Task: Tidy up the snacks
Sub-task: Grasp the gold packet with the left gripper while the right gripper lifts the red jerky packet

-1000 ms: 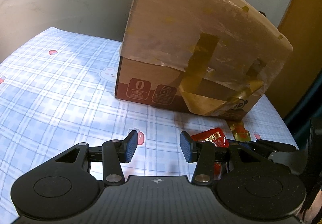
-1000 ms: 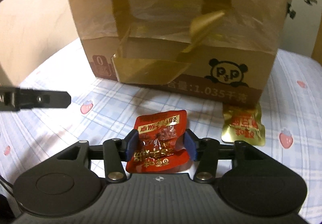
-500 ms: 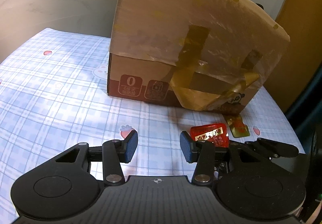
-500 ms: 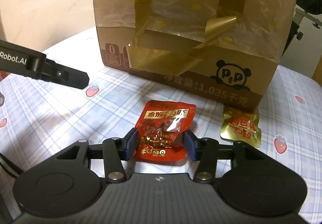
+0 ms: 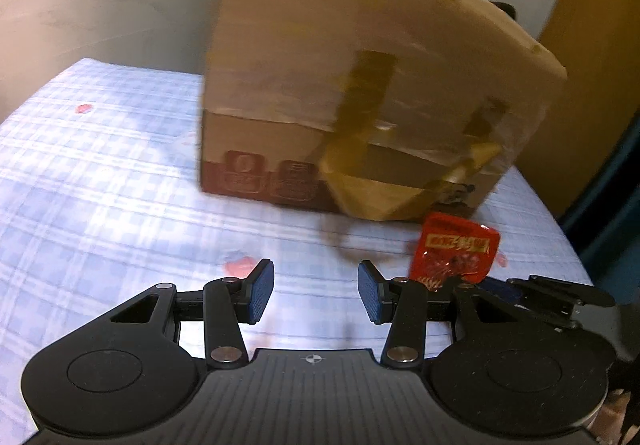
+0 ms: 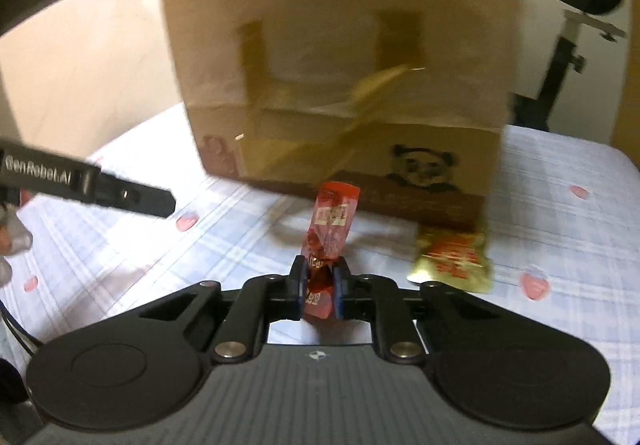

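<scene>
Gold packet (image 6: 452, 261) on tablecloth (image 6: 560, 205), before box (image 6: 340, 65).

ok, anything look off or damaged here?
Yes. The cardboard box has gold tape peeling loose across its front. The red snack packet is crumpled, pinched in the right gripper, whose jaws have just closed. A gold snack packet lies against the box's corner.

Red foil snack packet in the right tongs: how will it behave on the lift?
Likely floppy: the crinkled red foil snack packet has bunched narrow where the right tongs have just closed on its lower end, its top standing free above. Probably light, since a thin end pinch holds it. The glossy film looks slippery, so it might slide or swing under quick motion.
</scene>
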Motion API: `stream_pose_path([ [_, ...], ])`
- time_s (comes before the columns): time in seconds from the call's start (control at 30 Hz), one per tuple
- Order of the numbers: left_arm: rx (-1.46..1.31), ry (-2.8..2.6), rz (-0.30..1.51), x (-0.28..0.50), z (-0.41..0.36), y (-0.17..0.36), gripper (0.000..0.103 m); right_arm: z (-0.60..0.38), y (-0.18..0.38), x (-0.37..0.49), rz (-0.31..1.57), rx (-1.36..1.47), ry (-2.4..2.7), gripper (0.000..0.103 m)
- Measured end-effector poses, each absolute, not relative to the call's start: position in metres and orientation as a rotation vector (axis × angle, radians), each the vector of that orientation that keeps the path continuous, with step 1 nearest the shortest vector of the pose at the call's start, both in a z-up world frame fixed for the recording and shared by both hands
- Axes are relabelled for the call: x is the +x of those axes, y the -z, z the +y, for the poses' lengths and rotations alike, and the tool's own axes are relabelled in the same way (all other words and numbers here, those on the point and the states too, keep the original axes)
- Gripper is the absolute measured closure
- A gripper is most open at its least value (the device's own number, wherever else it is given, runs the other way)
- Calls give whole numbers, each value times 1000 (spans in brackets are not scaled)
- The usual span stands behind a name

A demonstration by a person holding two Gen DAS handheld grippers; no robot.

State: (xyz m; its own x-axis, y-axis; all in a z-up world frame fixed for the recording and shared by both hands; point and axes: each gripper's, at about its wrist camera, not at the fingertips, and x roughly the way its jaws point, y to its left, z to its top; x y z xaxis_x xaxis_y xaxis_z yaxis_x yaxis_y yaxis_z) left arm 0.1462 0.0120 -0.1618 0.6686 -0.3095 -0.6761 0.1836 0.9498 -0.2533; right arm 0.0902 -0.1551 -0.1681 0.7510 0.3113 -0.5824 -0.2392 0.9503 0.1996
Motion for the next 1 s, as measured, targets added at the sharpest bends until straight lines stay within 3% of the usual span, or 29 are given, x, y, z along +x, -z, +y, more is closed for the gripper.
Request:
stream_pose_path([
  [0.53, -54, 450, 830, 204, -150, 177, 52, -277, 150, 47, 566, 281, -25, 89],
  [0.7, -44, 387, 844, 219, -171, 191, 45, -293, 156, 41, 560, 317, -5, 89],
  [1.0, 48, 297, 831, 233, -188, 206, 43, -299, 163, 46, 561, 350, -14, 89],
])
